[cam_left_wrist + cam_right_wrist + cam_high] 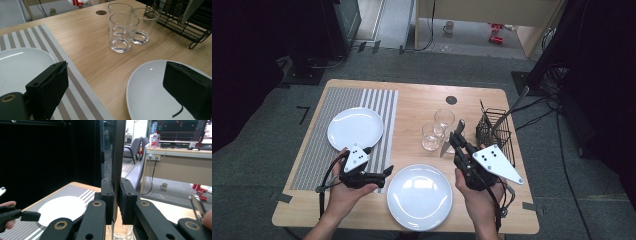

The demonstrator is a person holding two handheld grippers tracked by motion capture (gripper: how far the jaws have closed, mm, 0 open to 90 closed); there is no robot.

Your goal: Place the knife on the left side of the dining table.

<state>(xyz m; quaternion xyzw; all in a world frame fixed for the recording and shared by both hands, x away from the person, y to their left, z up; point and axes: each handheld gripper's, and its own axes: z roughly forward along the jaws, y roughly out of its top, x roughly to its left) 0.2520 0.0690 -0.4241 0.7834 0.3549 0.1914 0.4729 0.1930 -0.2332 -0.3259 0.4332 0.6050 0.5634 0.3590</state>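
Low centre of the high view, a white plate (419, 196) sits between the hands; left gripper (384, 174) gapes empty beside it, right gripper (458, 134) is clamped on a knife (446, 146). Behind stand three glasses (431, 137) and a wire rack (496, 131); upper left, another plate (355, 128) rests on a striped mat (319, 140). No readable writing.

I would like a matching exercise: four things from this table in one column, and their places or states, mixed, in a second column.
1. knife
2. far plate
3. near plate
4. left gripper

a. on the striped mat
b. jaws open, nothing between them
c. on bare wood at the front edge
d. clamped in the right gripper

Pairs: 1-d, 2-a, 3-c, 4-b
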